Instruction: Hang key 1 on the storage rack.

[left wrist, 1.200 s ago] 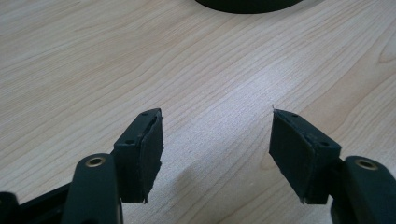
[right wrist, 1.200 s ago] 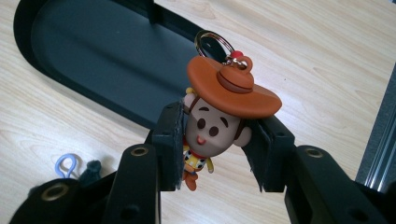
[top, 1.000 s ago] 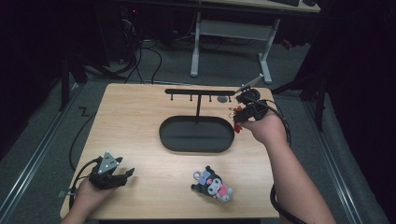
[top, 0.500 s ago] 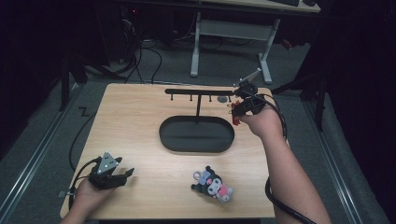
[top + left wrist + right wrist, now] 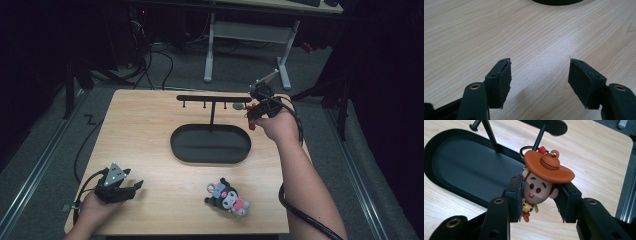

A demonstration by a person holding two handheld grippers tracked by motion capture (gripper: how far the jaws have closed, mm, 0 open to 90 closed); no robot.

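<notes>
My right gripper (image 5: 541,190) is shut on a small cowboy figure (image 5: 540,182) with a wide brown hat, its pads pressing the sides of the head. A gold key ring (image 5: 526,149) sticks up behind the hat, close to a peg (image 5: 541,132) of the black rack; whether it touches the peg I cannot tell. In the high view the right gripper (image 5: 252,115) hovers at the right end of the rack's bar (image 5: 210,98). At the table's front left corner my left gripper (image 5: 132,187) rests open, nothing between its jaws (image 5: 540,75).
The rack's oval black base (image 5: 210,145) lies mid-table under the bar. A dark plush charm with pink and grey parts (image 5: 227,197) lies at the front centre. Something small and grey (image 5: 239,106) hangs near the bar's right end. Table edges are close on the right.
My right gripper, still holding the cowboy figure, has edged slightly up and away toward the right end of the bar. The left gripper has stayed put.
</notes>
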